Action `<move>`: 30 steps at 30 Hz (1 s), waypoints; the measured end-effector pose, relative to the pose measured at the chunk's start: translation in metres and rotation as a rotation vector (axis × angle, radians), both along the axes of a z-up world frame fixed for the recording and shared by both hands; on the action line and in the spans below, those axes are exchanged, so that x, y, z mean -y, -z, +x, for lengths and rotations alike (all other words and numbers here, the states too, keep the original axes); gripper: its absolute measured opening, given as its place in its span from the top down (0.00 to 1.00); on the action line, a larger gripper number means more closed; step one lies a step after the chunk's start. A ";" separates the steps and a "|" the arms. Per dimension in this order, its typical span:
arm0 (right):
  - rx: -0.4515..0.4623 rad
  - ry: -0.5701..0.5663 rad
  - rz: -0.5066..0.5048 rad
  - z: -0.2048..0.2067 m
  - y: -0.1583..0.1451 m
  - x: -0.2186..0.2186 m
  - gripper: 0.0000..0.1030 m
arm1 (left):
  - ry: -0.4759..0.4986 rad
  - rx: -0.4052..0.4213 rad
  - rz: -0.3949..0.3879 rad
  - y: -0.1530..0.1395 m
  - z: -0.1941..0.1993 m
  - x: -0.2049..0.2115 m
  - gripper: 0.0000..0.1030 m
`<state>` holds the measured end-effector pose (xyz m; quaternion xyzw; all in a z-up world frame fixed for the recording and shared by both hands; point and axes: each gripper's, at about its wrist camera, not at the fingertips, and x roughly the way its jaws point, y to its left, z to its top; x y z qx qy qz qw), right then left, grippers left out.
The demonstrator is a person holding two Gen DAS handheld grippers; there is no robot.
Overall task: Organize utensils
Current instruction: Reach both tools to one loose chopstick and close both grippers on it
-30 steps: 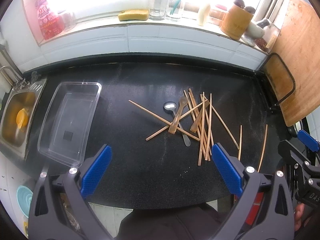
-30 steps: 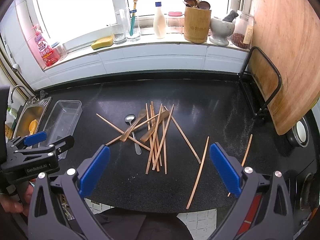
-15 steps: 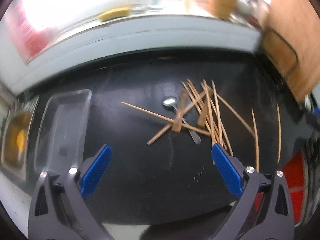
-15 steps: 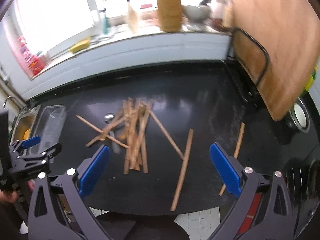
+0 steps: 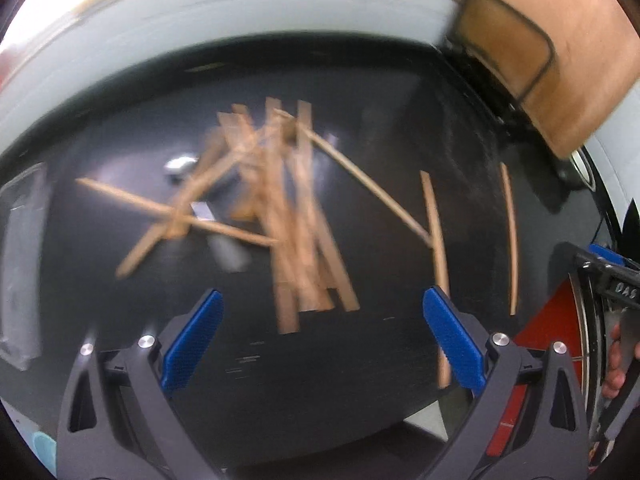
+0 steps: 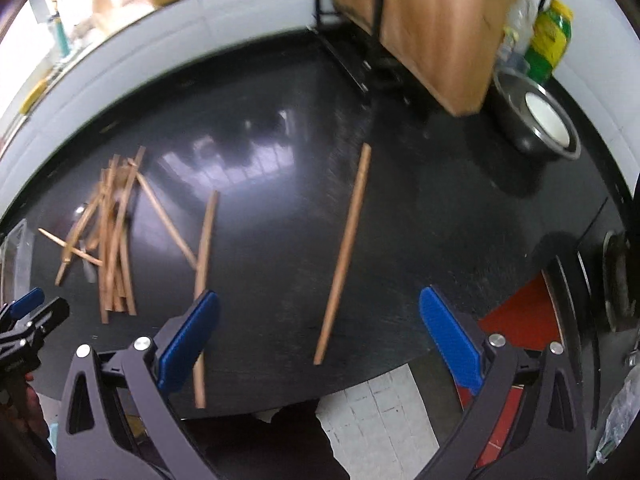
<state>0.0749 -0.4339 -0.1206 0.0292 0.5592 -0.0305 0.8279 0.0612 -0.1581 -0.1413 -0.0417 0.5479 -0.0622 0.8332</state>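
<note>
Bare countertop (image 6: pixel 420 216) around lone chopstick (image 6: pixel 344 252); pile (image 6: pixel 112 240) left.

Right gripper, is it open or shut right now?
Open. The right gripper has its blue pads spread wide, nothing between them; a chopstick lies on the counter ahead.

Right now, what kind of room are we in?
Most likely a home kitchen: a black countertop strewn with chopsticks, a wooden cutting board in a rack, and a metal bowl nearby.
</note>
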 end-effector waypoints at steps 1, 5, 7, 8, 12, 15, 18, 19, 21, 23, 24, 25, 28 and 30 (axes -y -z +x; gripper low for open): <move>-0.010 -0.002 0.001 0.000 0.006 0.003 0.06 | 0.010 0.003 0.010 0.004 0.002 0.011 0.06; -0.039 -0.007 0.007 0.003 0.039 0.019 0.06 | 0.098 -0.001 0.057 0.042 0.007 0.072 0.06; -0.048 -0.009 0.013 0.006 0.051 0.026 0.06 | 0.101 -0.025 0.059 0.059 0.007 0.090 0.06; -0.050 -0.013 0.016 0.008 0.057 0.030 0.06 | 0.102 -0.031 0.054 0.065 0.006 0.096 0.06; -0.047 -0.008 0.035 0.016 0.070 0.035 0.06 | 0.118 -0.018 0.077 0.075 0.003 0.117 0.06; -0.053 -0.007 0.045 0.026 0.078 0.039 0.06 | 0.136 -0.002 0.119 0.080 0.004 0.126 0.06; -0.069 -0.017 0.025 0.037 0.089 0.035 0.06 | 0.136 0.028 0.158 0.082 0.004 0.134 0.06; -0.080 -0.020 0.023 0.041 0.092 0.033 0.08 | 0.138 0.036 0.156 0.083 0.006 0.136 0.06; -0.088 -0.021 0.015 0.044 0.097 0.029 0.10 | 0.131 0.038 0.158 0.083 0.007 0.137 0.06; -0.069 -0.023 0.004 0.046 0.096 0.027 0.10 | 0.118 0.046 0.159 0.083 0.006 0.137 0.05; -0.066 -0.022 0.002 0.047 0.096 0.026 0.10 | 0.113 0.054 0.159 0.083 0.005 0.137 0.05; -0.063 -0.022 0.001 0.047 0.096 0.024 0.10 | 0.109 0.058 0.159 0.083 0.006 0.138 0.05; -0.056 -0.028 0.000 0.045 0.096 0.021 0.10 | 0.097 0.071 0.161 0.083 0.006 0.141 0.05; -0.053 -0.027 0.001 0.044 0.095 0.019 0.12 | 0.101 0.078 0.158 0.083 0.003 0.141 0.05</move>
